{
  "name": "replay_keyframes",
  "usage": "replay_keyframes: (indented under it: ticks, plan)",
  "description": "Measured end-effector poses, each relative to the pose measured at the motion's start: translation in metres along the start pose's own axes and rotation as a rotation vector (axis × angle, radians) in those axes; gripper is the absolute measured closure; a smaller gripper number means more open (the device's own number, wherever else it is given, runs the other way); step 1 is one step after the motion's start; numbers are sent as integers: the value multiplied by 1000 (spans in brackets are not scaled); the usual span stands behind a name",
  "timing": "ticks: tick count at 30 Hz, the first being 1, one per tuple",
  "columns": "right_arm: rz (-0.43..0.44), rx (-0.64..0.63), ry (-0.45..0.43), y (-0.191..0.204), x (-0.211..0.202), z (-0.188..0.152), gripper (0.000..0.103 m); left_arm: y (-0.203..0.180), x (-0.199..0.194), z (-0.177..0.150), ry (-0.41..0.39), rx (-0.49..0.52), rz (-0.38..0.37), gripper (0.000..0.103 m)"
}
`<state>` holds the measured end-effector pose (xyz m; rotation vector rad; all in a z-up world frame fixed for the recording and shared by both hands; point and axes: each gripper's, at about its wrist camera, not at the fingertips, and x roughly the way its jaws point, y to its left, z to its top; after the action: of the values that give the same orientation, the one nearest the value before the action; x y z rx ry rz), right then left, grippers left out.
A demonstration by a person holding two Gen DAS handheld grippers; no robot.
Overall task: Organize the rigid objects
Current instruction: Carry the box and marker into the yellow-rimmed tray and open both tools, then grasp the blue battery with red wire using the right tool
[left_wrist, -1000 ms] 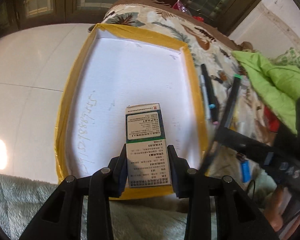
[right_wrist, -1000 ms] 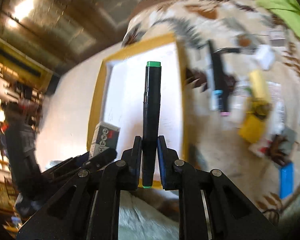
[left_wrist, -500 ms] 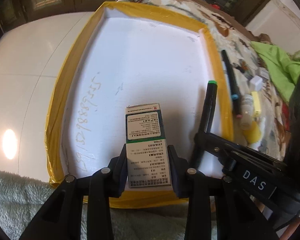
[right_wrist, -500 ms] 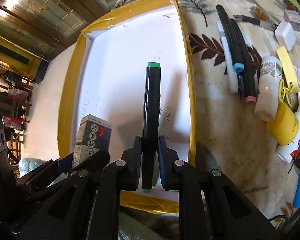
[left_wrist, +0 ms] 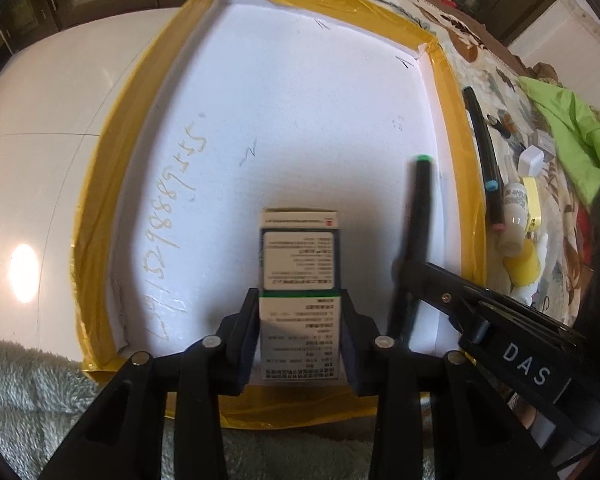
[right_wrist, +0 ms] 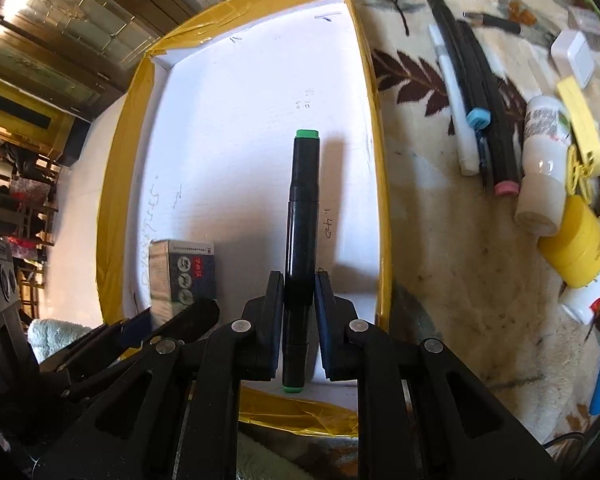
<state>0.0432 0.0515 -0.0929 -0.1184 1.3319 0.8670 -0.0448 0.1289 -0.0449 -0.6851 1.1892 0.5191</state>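
The left tongs [left_wrist: 300,332] are opening around the medicine box [left_wrist: 300,264], which stands on end on the floor of the yellow-taped tray [left_wrist: 96,200]; released off balance, it could topple. The right tongs [right_wrist: 298,312] are clamped on a green-capped marker [right_wrist: 302,216], angled down over the tray near its right wall; let go early, it may roll. Nothing else is in the tray. More markers [right_wrist: 484,120] and bottles [right_wrist: 540,168] lie on the leaf-patterned blanket [right_wrist: 440,240].

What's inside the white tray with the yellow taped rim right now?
Inside the tray: a small printed box between the opening fingers of the left gripper, and a green-capped black marker gripped by the right gripper. Handwritten digits mark the floor. The near edge is hidden behind the grippers.
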Motion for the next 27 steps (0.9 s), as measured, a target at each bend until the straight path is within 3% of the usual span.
replay_keyframes:
  ticks: [5,8,11,13,18,22,25,27]
  plan:
    - [60,29,-6,-6,-5,2,87,-3,-9,-1,-43,4,14,49]
    - [130,78,-62,-13,-27,1,87,-4,-23,-1,-100,8,-14,45]
    - [256,139,-125,-22,-56,-6,66,-7,-36,0,-151,21,-28,42]
    - [283,139,-153,-26,-72,-11,64,-7,-44,-2,-179,27,-38,42]
    - [170,91,-247,-65,-138,-26,64,-13,-69,-6,-262,51,-123,42]
    - [70,207,-303,-143,-175,-42,64,-29,-82,-11,-291,126,-178,42]
    - [-28,347,-226,-193,-168,-54,64,-44,-84,-15,-302,194,-171,42]
    - [-230,350,-114,-206,-148,-59,64,-52,-83,-20,-316,226,-150,42]
